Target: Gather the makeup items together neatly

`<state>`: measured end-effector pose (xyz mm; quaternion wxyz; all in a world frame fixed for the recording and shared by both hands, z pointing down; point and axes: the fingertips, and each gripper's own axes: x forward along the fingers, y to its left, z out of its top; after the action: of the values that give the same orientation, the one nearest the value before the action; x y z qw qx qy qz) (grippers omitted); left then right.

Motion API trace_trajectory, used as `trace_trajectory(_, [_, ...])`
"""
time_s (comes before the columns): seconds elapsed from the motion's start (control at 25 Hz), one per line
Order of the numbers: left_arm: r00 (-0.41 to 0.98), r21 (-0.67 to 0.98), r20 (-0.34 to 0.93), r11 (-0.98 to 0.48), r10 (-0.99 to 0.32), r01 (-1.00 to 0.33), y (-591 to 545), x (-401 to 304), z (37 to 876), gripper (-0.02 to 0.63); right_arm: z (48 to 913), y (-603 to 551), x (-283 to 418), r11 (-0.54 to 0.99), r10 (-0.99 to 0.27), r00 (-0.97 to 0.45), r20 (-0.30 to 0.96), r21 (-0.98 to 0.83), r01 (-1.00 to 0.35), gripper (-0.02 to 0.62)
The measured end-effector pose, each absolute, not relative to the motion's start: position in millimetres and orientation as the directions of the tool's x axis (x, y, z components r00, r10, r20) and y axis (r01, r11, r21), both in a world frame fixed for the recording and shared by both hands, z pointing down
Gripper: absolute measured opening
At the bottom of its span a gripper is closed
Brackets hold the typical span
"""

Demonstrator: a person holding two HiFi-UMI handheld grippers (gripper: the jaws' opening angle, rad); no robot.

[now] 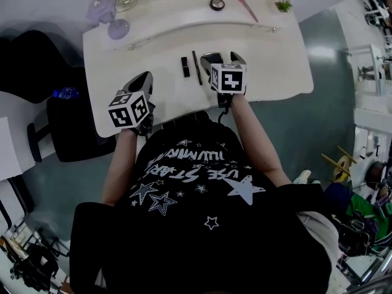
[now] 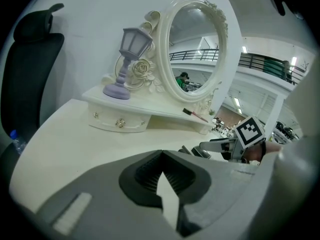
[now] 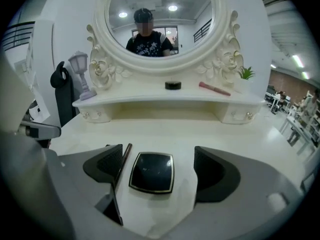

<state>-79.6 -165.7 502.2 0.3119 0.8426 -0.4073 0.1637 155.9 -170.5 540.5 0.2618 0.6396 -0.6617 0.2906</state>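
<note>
A black square compact (image 3: 152, 172) lies flat on the white dressing table (image 3: 165, 131), between the wide-apart jaws of my right gripper (image 3: 157, 159); neither pad touches it. A dark pencil (image 3: 122, 165) lies just left of it, under the left jaw. In the head view the right gripper (image 1: 224, 59) hovers over the compact (image 1: 212, 57), with the pencil (image 1: 197, 67) and a black lipstick tube (image 1: 185, 66) to its left. A round black compact (image 1: 217, 4) and a pink brush (image 1: 248, 8) lie on the raised shelf. My left gripper (image 1: 144, 83) is held near the table's front edge, shut and empty (image 2: 161, 156).
An oval mirror (image 3: 160, 24) rises behind the shelf, with a lilac lamp (image 1: 107, 14) at its left end and a small green plant (image 1: 283, 5) at its right. A black chair (image 1: 67, 127) stands left of the table.
</note>
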Motion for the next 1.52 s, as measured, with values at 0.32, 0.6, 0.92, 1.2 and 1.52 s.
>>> trace_trajectory(0.32, [0.598,0.382,0.519,-0.460,-0.611,-0.802,-165.9,-73.0,494.4,0.000,487.3,-197.1,184.7,0.037,-0.796,-0.040,0.604,-0.017,-0.999,0.488])
trace_trajectory(0.6, [0.569,0.356,0.495,-0.444,-0.657,-0.822,-173.9,-73.6,478.8,0.000,454.6,-229.7,197.9,0.083,-0.840,-0.085,0.537,-0.029,-0.996,0.489])
trace_trajectory(0.92, [0.528,0.350,0.488,-0.399,-0.695,-0.848,-185.7,-73.9,467.5,0.000,441.9,-268.3,187.2,0.194,-0.833,-0.174,0.525,-0.016,-0.981,0.480])
trace_trajectory(1.2, [0.492,0.339,0.501,-0.362,-0.712,-0.869,-194.3,-72.0,464.2,0.000,448.8,-303.9,182.8,0.245,-0.804,-0.223,0.551,-0.035,-0.969,0.416])
trace_trajectory(1.52, [0.462,0.340,0.524,-0.321,-0.716,-0.884,-202.0,-72.8,469.4,0.000,464.1,-334.1,188.1,0.243,-0.765,-0.216,0.607,-0.038,-0.969,0.365])
